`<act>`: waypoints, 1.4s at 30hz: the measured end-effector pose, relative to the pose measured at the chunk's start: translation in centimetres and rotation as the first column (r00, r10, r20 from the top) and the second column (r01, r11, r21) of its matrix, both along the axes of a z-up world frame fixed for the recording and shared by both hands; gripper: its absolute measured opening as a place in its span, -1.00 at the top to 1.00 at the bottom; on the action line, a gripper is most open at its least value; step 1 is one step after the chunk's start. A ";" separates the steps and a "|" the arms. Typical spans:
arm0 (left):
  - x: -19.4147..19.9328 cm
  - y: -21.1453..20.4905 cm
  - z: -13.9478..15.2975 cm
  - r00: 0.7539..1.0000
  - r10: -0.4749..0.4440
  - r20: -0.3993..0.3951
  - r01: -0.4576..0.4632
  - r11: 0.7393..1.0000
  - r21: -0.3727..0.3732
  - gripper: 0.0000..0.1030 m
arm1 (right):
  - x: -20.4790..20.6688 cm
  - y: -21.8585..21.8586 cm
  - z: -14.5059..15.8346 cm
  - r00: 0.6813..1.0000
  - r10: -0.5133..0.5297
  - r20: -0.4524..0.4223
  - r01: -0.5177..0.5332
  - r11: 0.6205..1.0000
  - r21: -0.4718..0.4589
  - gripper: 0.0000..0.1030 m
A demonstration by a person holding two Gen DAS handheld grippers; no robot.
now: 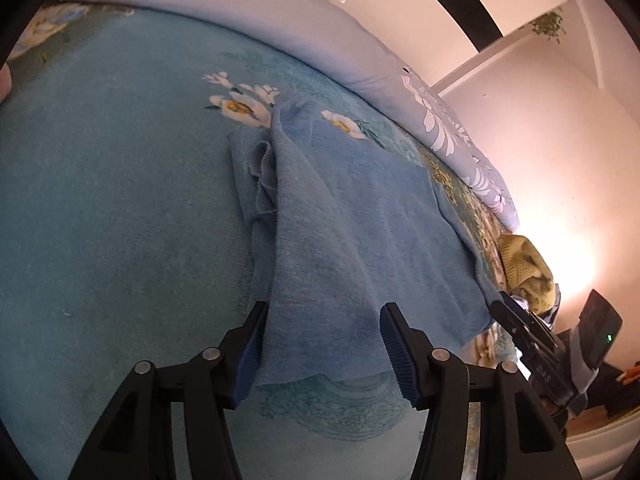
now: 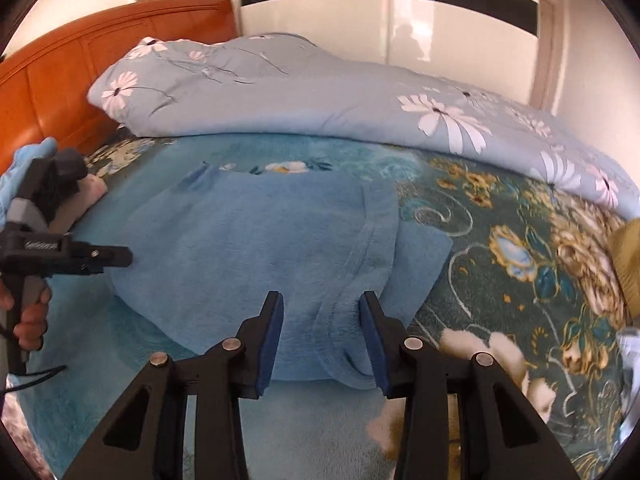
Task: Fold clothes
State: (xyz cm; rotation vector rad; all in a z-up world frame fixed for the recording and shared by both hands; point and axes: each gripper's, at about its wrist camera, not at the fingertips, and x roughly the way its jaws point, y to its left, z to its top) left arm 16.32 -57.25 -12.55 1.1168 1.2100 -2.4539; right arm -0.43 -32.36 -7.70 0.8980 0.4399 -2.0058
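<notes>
A blue fleece garment (image 1: 344, 240) lies partly folded on the teal floral bedspread (image 1: 120, 200); it also shows in the right wrist view (image 2: 260, 248). My left gripper (image 1: 324, 344) is open, its jaws straddling the garment's near edge. My right gripper (image 2: 322, 340) is open too, its jaws either side of the garment's near hem by a folded seam. The right gripper also shows at the right of the left wrist view (image 1: 520, 328), and the left gripper at the left of the right wrist view (image 2: 112, 258).
A light blue flowered duvet (image 2: 320, 96) is bunched along the far side of the bed, before an orange headboard (image 2: 60, 80). A yellow knitted item (image 1: 524, 264) lies near the bed's edge. A pale pink cloth (image 2: 90, 196) lies near the headboard.
</notes>
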 end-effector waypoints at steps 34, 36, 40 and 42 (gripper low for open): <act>2.1 0.2 -0.3 0.986 0.010 -0.168 0.004 0.997 0.082 0.83 | -0.8 4.8 2.5 0.989 -0.148 0.020 0.150 0.980 -0.130 1.00; 1.8 0.4 -0.5 0.989 0.005 -0.151 0.006 0.997 0.072 0.83 | -0.9 4.2 2.3 0.995 -0.091 0.037 0.095 0.988 -0.125 1.00; 1.6 0.7 -1.0 0.992 0.003 -0.129 0.008 0.997 0.082 0.83 | -0.3 1.9 0.8 0.998 -0.047 0.031 0.048 0.998 -0.044 0.91; 1.7 0.6 -1.1 0.992 0.004 -0.130 0.007 0.996 0.085 0.83 | -0.1 1.0 -0.4 0.999 -0.036 0.040 0.036 0.999 0.001 0.79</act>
